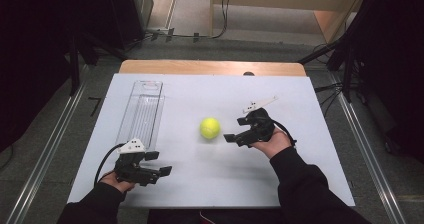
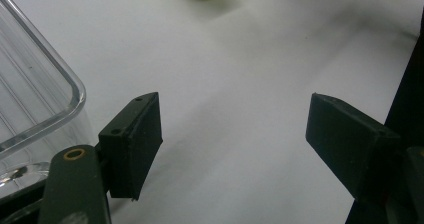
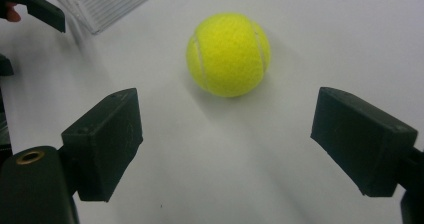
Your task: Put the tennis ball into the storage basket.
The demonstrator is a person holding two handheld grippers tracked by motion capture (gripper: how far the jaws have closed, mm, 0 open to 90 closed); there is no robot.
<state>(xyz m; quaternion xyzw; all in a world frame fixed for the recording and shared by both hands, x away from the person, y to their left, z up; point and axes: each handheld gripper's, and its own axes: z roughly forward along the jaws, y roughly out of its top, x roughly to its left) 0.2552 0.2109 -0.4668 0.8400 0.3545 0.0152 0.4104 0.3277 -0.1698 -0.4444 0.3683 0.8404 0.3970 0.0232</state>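
Wide-open right gripper (image 3: 225,139) fingers frame tennis ball (image 3: 228,53), untouched; left gripper (image 2: 232,134) gapes empty.

Tennis ball (image 1: 210,128) sits pretty much dead centre on the table (image 1: 300,179). Tray (image 1: 142,109) lies off at its 9 o'clock, running lengthwise toward 12. Right gripper (image 1: 234,134) is just beside the ball at 3 o'clock, left gripper (image 1: 159,163) down around 7, right at the tray's near end.
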